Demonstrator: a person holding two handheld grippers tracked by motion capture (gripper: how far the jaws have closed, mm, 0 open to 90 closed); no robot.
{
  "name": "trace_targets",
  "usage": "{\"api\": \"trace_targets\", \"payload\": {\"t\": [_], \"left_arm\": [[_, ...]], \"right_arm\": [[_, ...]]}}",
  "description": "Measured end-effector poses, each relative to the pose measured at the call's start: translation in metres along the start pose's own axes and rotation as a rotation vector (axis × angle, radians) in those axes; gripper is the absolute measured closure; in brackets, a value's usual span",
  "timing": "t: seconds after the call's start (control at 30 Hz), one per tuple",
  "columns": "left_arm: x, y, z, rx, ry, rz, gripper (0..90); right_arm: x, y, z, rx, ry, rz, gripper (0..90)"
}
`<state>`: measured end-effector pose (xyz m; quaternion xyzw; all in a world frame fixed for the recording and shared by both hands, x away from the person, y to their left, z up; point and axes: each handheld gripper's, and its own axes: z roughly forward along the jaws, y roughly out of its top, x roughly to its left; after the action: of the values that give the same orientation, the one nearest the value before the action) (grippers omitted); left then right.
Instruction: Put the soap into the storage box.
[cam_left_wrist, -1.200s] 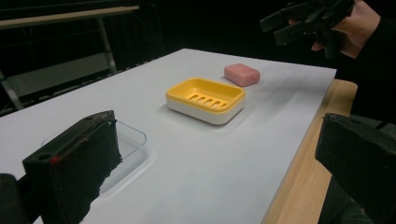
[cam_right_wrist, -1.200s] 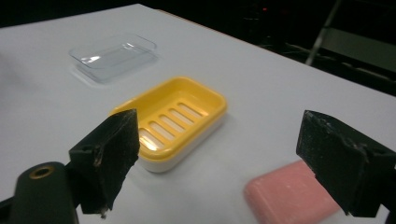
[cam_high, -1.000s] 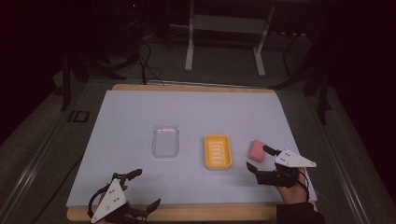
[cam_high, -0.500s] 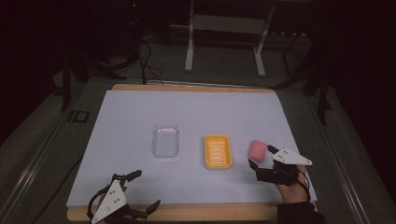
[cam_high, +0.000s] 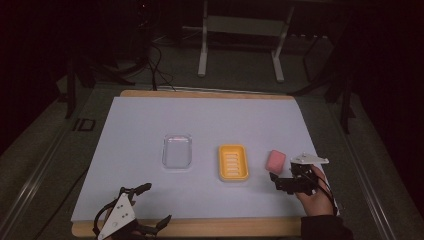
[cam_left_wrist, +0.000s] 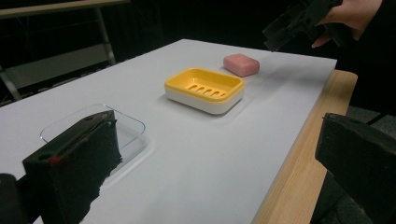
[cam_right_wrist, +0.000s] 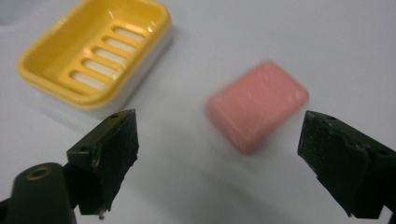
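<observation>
Holding my right tongs (cam_high: 283, 176) spread just short of the pink soap (cam_high: 275, 160), which lies right of the yellow dish (cam_high: 233, 162); my left tongs (cam_high: 148, 203) gape at the table's (cam_high: 135, 125) near-left edge.

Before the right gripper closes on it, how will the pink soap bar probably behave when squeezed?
The pink soap bar looks solid and blocky, so probably stiff. Its rounded, smooth edges may slip between the right gripper jaws. It lies flat on the table, so rolling seems unlikely.
</observation>
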<state>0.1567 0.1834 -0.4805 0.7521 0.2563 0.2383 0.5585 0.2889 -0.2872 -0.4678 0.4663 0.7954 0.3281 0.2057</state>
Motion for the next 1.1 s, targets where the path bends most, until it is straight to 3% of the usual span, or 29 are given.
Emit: {"api": "trace_targets", "payload": {"t": [0.07, 0.2, 0.33, 0.37, 0.43, 0.5, 0.67, 0.73, 0.83, 1.1], "left_arm": [[0.000, 0.000, 0.000, 0.003, 0.001, 0.001, 0.3], [-0.001, 0.000, 0.000, 0.007, 0.002, 0.004, 0.3], [-0.001, 0.000, 0.001, 0.010, 0.002, 0.004, 0.3], [-0.001, 0.000, 0.001, 0.011, -0.003, 0.005, 0.3], [-0.002, 0.000, 0.001, 0.009, -0.005, 0.003, 0.2], [-0.002, 0.000, 0.001, 0.015, -0.005, 0.008, 0.3], [-0.002, -0.001, 0.001, 0.018, -0.004, 0.010, 0.3], [-0.002, -0.001, 0.001, 0.019, -0.005, 0.010, 0.3], [-0.002, -0.001, 0.002, 0.022, -0.005, 0.013, 0.3], [-0.003, -0.001, 0.003, 0.032, -0.003, 0.023, 0.3]], "right_arm": [[-0.002, 0.000, 0.000, 0.024, 0.000, 0.018, 12.2], [-0.010, -0.002, 0.003, 0.146, 0.015, 0.067, 13.8], [-0.011, -0.002, 0.004, 0.176, 0.009, 0.061, 14.7], [-0.013, -0.002, 0.004, 0.214, -0.014, 0.046, 14.3], [-0.015, -0.003, 0.003, 0.231, -0.023, 0.060, 13.2], [-0.015, -0.003, 0.003, 0.241, -0.018, 0.062, 12.5], [-0.017, -0.005, 0.005, 0.338, 0.019, 0.106, 12.2], [-0.017, -0.005, 0.005, 0.338, 0.019, 0.106, 12.2], [-0.017, -0.006, 0.005, 0.408, 0.033, 0.138, 13.8], [-0.018, -0.005, 0.005, 0.539, 0.045, 0.154, 15.2]]}}
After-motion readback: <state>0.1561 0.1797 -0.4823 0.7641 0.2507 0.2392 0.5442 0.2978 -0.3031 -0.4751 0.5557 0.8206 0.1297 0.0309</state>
